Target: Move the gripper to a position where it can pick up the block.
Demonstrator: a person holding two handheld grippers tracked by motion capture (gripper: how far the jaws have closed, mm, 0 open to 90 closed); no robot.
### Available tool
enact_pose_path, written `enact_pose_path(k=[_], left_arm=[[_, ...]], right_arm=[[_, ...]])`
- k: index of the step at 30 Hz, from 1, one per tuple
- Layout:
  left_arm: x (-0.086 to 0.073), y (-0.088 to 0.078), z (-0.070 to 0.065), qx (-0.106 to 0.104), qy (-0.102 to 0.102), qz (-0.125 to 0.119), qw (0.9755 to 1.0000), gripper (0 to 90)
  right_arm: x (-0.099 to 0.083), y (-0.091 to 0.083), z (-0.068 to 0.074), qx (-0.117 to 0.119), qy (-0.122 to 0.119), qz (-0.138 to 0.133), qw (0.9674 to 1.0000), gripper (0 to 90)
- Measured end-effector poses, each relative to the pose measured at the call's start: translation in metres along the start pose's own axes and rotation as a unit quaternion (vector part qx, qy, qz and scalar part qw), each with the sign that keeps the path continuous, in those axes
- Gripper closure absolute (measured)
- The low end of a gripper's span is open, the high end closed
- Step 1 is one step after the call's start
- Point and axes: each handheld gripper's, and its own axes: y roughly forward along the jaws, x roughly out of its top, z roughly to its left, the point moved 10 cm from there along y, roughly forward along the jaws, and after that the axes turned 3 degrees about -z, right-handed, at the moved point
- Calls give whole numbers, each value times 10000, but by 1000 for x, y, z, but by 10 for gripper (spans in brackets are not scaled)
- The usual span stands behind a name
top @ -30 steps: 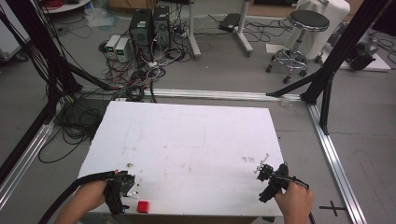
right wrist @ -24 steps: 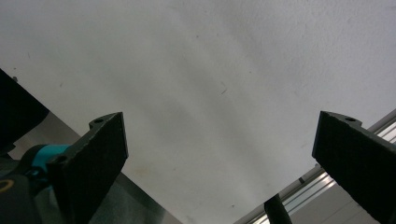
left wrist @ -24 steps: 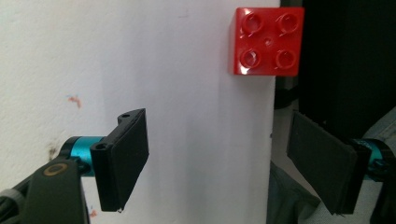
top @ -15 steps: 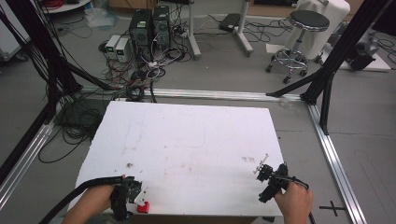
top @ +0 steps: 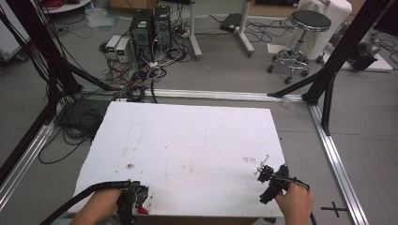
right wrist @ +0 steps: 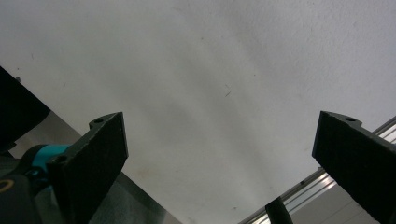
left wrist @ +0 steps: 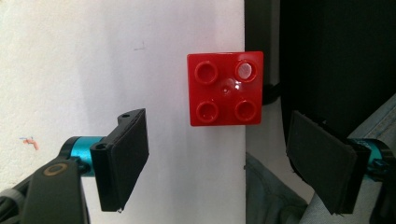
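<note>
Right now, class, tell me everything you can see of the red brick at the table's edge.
The red brick is a square, glossy plastic block with four round studs on top, lying flat, studs up. It sits at the very edge of the white table, one side slightly overhanging. The left tongs stand open around it, jaws apart, touching nothing. In the high view it peeks out beside those tongs.

No legible text, label or number — not on any surface.

A white counter (top: pixel 187 154) spans the middle of the high view, faintly stained. A red four-stud brick (left wrist: pixel 225 88) lies at its bottom-left edge, slightly overhanging.
</note>
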Motion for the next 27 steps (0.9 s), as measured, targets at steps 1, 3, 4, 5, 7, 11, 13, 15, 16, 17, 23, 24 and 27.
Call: enact_pose_path(k=[1, 3, 4, 5, 7, 11, 13, 15, 16, 17, 23, 24, 27], left_arm=[[2, 1, -1, -12, 14, -12, 10000, 213], [4, 2, -2, -13, 32, -4, 10000, 214], [6, 3, -2, -21, 80, 5, 10000, 214], [8, 4, -3, -26, 92, -5, 10000, 214], [10, 7, -3, -22, 114, -30, 9999, 213], [12, 12, -4, -14, 159, 60, 9999, 214], [15, 15, -5, -19, 192, 71, 9998, 215], [16, 16, -5, -17, 214, 74, 9997, 214], [16, 16, -5, -12, 211, 78, 9997, 214], [17, 16, -5, -11, 220, 80, 9997, 214], [17, 15, -5, 4, 220, 61, 9997, 214], [17, 14, -4, 19, 237, 39, 9997, 214], [18, 11, -4, 46, 215, -11, 9998, 214]], right_arm=[[0, 0, 0, 15, -1, -4, 10000, 26], [0, 0, 0, 4, -2, 13, 10000, 26], [0, 0, 0, 7, -3, 10, 10000, 26], [0, 0, 0, 1, 18, 17, 10000, 26], [1, 1, 1, 17, -25, 23, 10000, 26], [2, 2, 2, 22, -51, 20, 10000, 26], [2, 2, 2, 26, -75, 23, 10000, 26], [2, 2, 2, 28, -62, 32, 10000, 26], [2, 3, 2, 29, -67, 37, 10000, 26], [2, 3, 3, 33, -71, 36, 10000, 26], [3, 3, 3, 41, -64, 29, 10000, 26], [3, 2, 3, 46, -82, 25, 10000, 26], [5, 2, 4, 60, -26, -52, 10000, 26]])
